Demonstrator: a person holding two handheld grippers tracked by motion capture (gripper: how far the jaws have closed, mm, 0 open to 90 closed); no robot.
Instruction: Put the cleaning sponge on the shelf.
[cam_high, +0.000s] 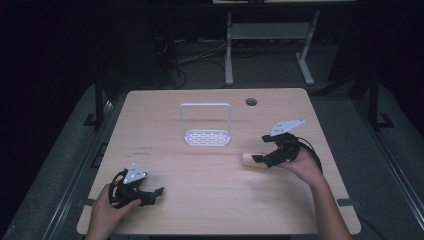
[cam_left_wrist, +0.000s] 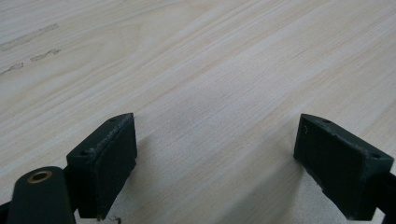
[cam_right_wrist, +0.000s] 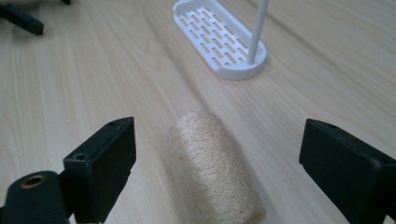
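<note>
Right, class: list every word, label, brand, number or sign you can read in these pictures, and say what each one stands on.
No text can be read.
Table: faint dark marks near its left side, at and, too small and blurred to read.
Loofah roll: no label.
White rack: no print that can be made out.
Left tool and right tool: no readable marking.
</note>
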